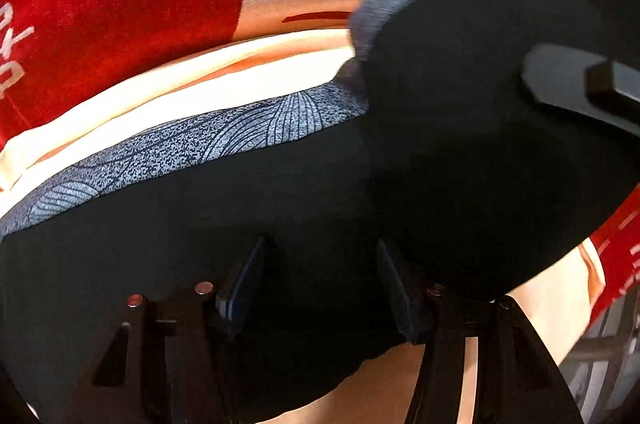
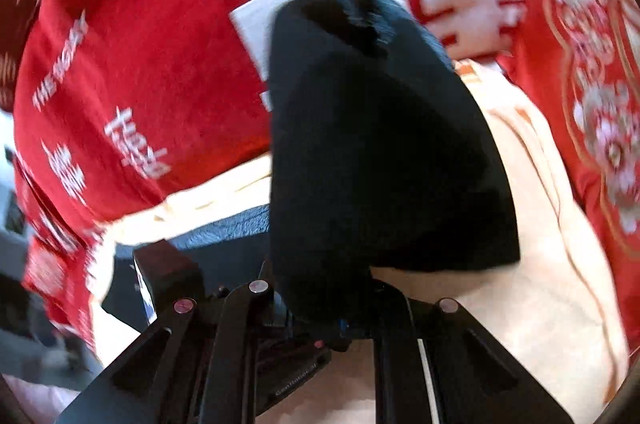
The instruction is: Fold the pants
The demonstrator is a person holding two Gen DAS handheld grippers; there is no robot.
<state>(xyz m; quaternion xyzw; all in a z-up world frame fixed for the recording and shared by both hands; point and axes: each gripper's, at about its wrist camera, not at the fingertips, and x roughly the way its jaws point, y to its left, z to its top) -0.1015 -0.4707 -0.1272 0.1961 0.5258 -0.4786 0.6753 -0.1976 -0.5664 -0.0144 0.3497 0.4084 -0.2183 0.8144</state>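
While the right hand-held gripper (image 2: pixel 340 308) pinches them, the black pants (image 2: pixel 380 152) bunch upward; left hand-held gripper (image 1: pixel 320 284) gapes.

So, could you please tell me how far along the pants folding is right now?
Midway, it seems. Done: the dark pants are partly doubled, one layer over another. In hand: the right tongs are shut on a raised bunch of the fabric; the left tongs are open over it. Left: laying that layer flat on the cream sheet and squaring up.

A red blanket (image 1: pixel 120 8) with white lettering and a large white patch covers the surface. A cream cloth (image 2: pixel 532 264) lies on it, beside a grey-blue leaf-patterned fabric (image 1: pixel 192 144).
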